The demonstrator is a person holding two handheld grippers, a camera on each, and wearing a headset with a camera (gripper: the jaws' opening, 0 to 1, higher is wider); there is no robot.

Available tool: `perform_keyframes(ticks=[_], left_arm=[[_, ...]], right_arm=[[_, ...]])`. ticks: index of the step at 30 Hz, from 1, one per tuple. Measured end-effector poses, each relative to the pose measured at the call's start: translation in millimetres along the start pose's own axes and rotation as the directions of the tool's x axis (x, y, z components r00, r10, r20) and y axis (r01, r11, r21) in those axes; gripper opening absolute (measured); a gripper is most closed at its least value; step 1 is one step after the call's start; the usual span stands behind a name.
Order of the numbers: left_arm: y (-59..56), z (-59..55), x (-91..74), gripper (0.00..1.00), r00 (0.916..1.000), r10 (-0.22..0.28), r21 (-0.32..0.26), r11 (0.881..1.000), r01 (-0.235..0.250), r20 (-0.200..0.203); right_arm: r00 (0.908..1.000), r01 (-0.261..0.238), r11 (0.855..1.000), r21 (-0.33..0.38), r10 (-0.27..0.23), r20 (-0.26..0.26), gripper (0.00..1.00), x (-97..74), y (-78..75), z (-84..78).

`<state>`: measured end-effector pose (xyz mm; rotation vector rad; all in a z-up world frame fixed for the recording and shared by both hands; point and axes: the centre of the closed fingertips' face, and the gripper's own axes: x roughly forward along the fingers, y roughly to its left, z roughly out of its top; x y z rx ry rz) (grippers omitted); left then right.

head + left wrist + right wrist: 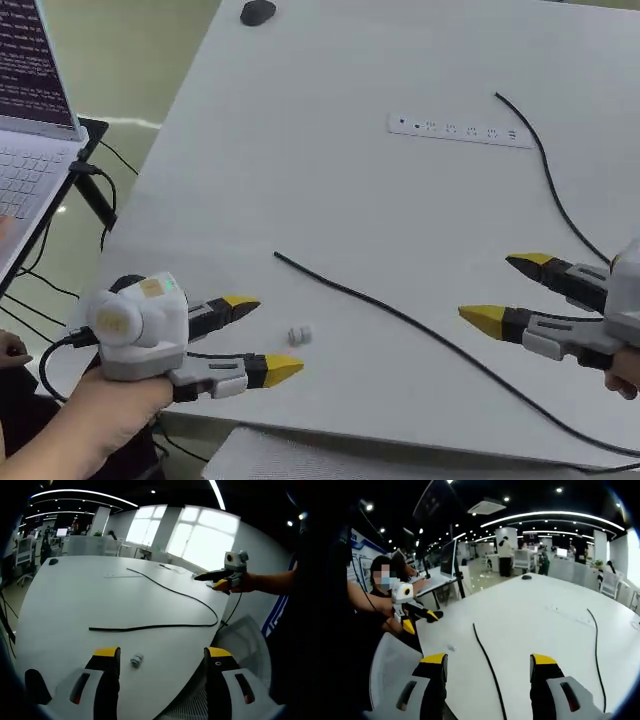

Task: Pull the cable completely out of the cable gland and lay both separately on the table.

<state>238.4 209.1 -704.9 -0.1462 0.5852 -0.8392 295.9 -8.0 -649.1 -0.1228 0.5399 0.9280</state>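
Tabletop bears cable gland just before left hand-held gripper.

White power strip lies flat toward the far side of the worktop; a black cord runs from just beside it toward the right edge. Dark mouse sits at the far-left corner. Open laptop stands beyond the left edge.

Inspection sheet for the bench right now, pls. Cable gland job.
Surface: white table, flat.
Job's things: black cable lies loose across the table; cable gland sits apart from it, near the left tool.
Clutter: power strip and mouse at the far side; laptop left of the table.
Grippers: left tool open, empty; right tool open, empty.
Cables: dark leads hang beside the laptop.
Surroundings: open-plan office, windows.
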Motion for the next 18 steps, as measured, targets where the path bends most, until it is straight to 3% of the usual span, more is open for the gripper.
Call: perform_keyframes(ticks=[5,9,14,18], left_arm=[[-0.5,-3.4,-3.1,0.76,0.9996,0.026,-0.01,1.0,-0.027,-0.009],[0.8,-10.4,-6.8,0.79,0.9981,0.05,-0.018,0.999,-0.051,-0.035],[3.0,-20.0,-12.5,0.88,0.9948,0.065,-0.012,0.998,-0.066,-0.079],[6.7,-16.8,-17.8,0.9,0.9943,0.078,-0.011,0.997,-0.079,-0.073]], right_arm=[[0.9993,-0.006,1.0,0.021,0.007,-0.037,0.79,-18.1,4.8,-37.9],[0.9968,-0.016,0.996,0.083,0.022,-0.077,0.87,-27.7,6.3,-65.5],[0.9956,-0.027,0.991,0.134,0.039,-0.086,0.95,-30.6,10.1,-72.6],[0.993,-0.034,0.992,0.118,0.047,-0.109,0.98,-28.3,11.8,-75.3]])
